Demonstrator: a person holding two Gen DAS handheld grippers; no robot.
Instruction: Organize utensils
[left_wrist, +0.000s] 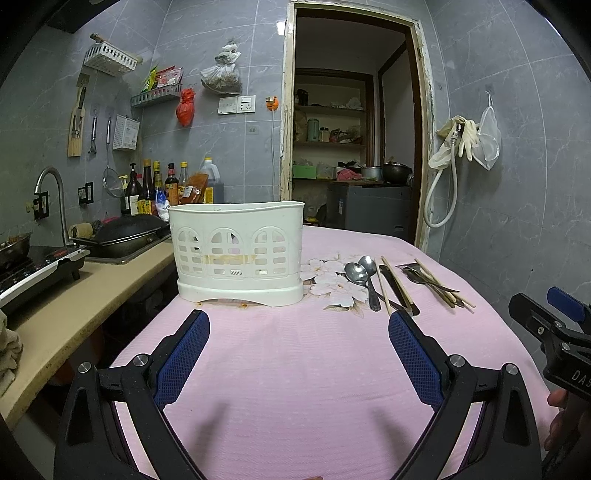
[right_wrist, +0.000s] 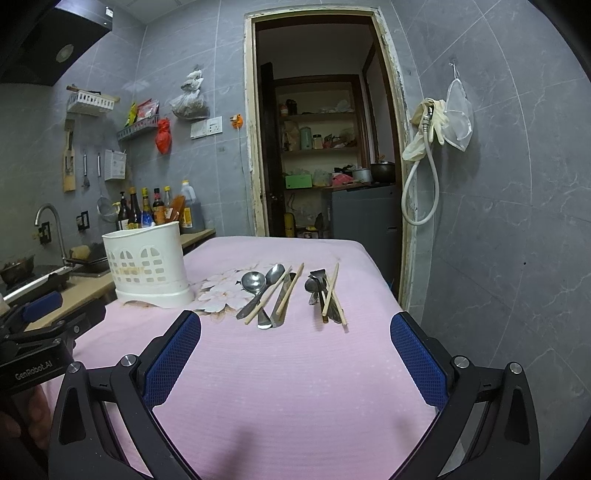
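Note:
A white plastic utensil holder (left_wrist: 238, 253) stands upright on the pink tablecloth (left_wrist: 295, 369); it also shows at the left in the right wrist view (right_wrist: 147, 266). To its right lie two metal spoons (left_wrist: 360, 275) with chopsticks (left_wrist: 397, 286), and a second pile of spoons and chopsticks (left_wrist: 436, 282). In the right wrist view the spoons (right_wrist: 258, 282) and the second pile (right_wrist: 327, 295) lie straight ahead. My left gripper (left_wrist: 298, 321) is open and empty, short of the holder. My right gripper (right_wrist: 295, 325) is open and empty, short of the utensils.
A kitchen counter (left_wrist: 74, 314) runs along the left with a stove, a wok (left_wrist: 125, 232), a tap and sauce bottles (left_wrist: 159, 188). A doorway (left_wrist: 351, 147) opens behind the table. A tiled wall (right_wrist: 517, 221) stands close on the right.

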